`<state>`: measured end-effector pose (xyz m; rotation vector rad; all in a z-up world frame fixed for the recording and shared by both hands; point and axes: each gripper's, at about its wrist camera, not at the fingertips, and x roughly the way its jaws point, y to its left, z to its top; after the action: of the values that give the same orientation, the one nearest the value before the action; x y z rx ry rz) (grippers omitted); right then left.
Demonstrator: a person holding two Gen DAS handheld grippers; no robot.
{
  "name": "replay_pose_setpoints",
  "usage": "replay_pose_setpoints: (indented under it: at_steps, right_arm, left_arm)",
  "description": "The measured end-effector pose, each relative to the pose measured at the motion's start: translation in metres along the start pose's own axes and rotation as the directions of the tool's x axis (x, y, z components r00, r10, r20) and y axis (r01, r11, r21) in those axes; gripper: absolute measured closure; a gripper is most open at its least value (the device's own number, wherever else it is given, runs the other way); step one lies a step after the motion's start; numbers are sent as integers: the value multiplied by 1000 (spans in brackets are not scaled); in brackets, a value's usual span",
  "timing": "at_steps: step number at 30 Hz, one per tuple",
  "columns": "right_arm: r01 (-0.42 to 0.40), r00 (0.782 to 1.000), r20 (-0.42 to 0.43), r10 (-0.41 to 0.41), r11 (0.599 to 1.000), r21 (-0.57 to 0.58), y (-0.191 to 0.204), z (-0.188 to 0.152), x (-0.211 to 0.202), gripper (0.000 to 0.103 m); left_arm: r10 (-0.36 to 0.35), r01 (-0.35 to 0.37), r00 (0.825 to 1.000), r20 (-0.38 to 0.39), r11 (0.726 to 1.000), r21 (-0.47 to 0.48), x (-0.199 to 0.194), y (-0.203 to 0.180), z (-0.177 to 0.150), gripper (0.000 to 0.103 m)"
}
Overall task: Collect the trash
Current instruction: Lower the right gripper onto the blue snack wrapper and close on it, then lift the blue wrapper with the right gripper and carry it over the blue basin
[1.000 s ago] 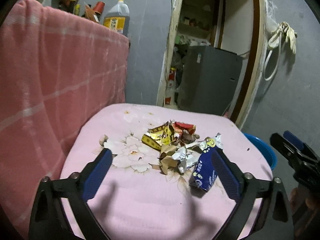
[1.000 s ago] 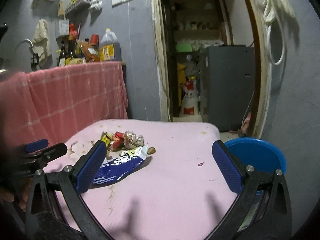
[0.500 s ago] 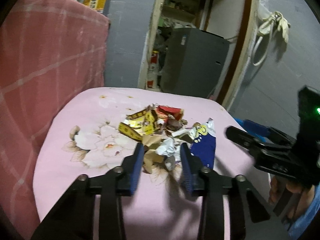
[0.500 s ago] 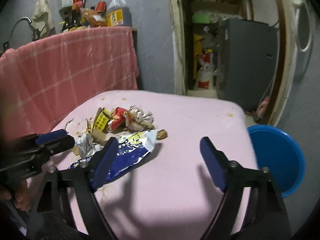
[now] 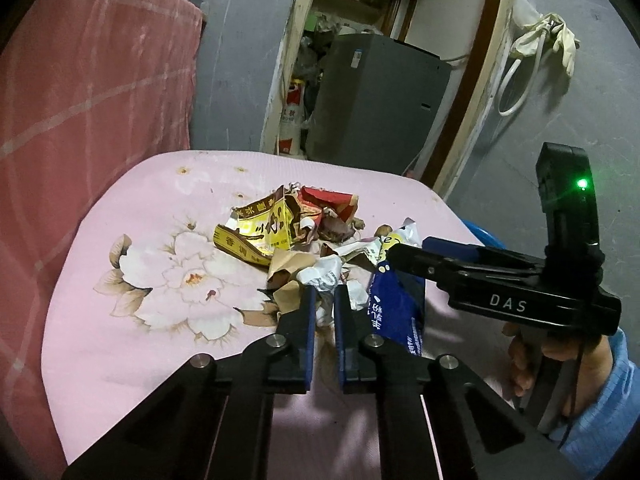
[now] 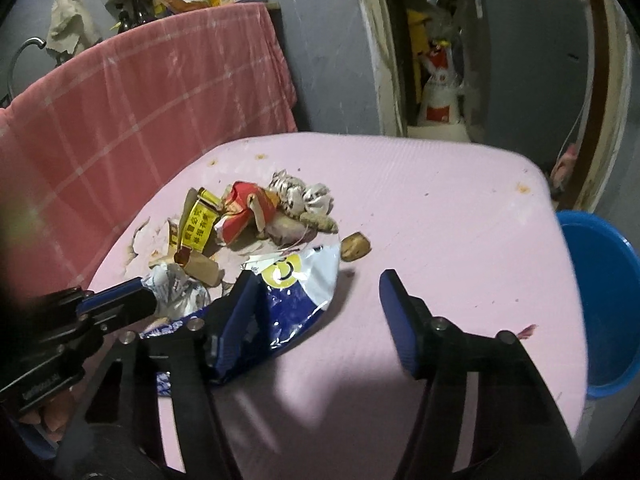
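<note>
The left gripper [image 5: 323,300] is closing on a crumpled white wad [image 5: 325,276] at the near edge of the trash pile; the pads are pinching it with only a sliver of gap between them. The right gripper [image 6: 320,312] is closing too, but its jaws are standing well apart, straddling the near end of the blue bag [image 6: 288,308]; its left finger is touching or just over the bag, I cannot tell which, and the right one is over bare pink cloth [image 6: 440,220], so nothing is gripped there yet.

The wad looks like light, soft paper or foil that is giving under the pads; a pinch through its bulk should hold. The bag is thin, glossy film lying flat, likely slippery and limp, so a raised crease or the torn white edge is the better place to take it.

Beyond lie brown paper scraps [image 5: 288,268], a yellow wrapper [image 5: 260,232] and a red wrapper [image 5: 328,200], all crumpled and light, plus a small brown lump [image 6: 354,246] just beside the bag. A blue basin [image 6: 600,300] is sitting past the right edge, lower down, probably the bin.
</note>
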<state>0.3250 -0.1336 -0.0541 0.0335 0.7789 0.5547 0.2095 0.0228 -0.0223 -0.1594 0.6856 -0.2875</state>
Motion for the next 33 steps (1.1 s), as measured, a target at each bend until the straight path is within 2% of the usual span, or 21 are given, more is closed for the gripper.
replay_pose_setpoints:
  at_steps: [3,6,11,14,17,25,33]
  right_arm:
    - [-37,999,-8,37,999,14,-3,0,2,48]
    - [-77,997,-14,77,997,28,-4,-2,2,61]
    - [-87,996,13,87,996,33,-4,-5,-5,81]
    - [-96,995,36,94,995,35,-5,-8,-12,88]
    - [-99,993,70,97,995,26,-5,-11,-23,93]
    - [-113,974,194,113,993,-11,-4,-23,-57,96]
    - [-63,933,352,75,997,-45,-3,-26,-105,96]
  left_arm:
    - [-5,5,1000,-6,1000,0,1,0,0,99]
    - [-8,8,1000,-7,1000,1,1,-1,1,101]
    - [-11,11,1000,-4,1000,0,2,-1,2,103]
    - [-10,10,1000,4,1000,0,2,0,2,103]
    - [-9,9,1000,11,1000,3,2,-1,2,103]
    - [0,0,999,52,1000,-2,-8,-2,0,103]
    - [-11,8,992,129,1000,24,-24,-23,5,103]
